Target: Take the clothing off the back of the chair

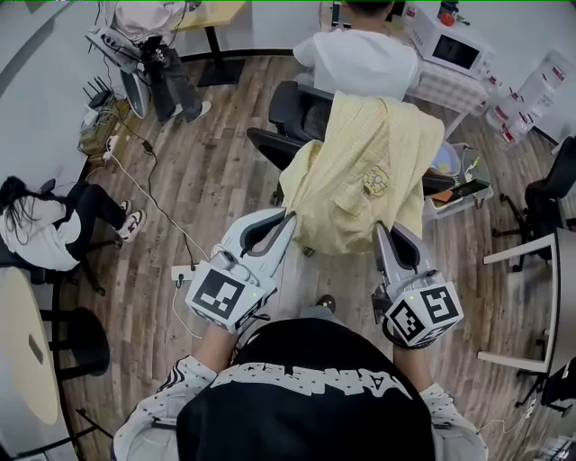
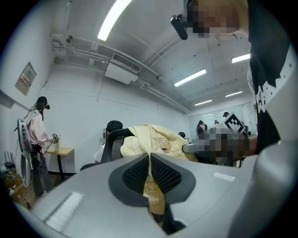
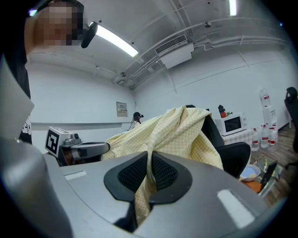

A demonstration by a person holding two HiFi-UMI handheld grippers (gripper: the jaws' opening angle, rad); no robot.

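A pale yellow checked shirt hangs over the back of a black office chair straight ahead. My left gripper is shut on the shirt's lower left edge; the cloth runs down between its dark pads. On the lower right edge my right gripper is shut too, with a fold pinched between the pads. The shirt stretches from the chair back toward both grippers. In the left gripper view the shirt drapes over the chair back.
A person in a white top sits just beyond the chair at a desk with a microwave. Another person sits at the left and a third stands at the far left. Cables cross the wooden floor. Another black chair stands at the right.
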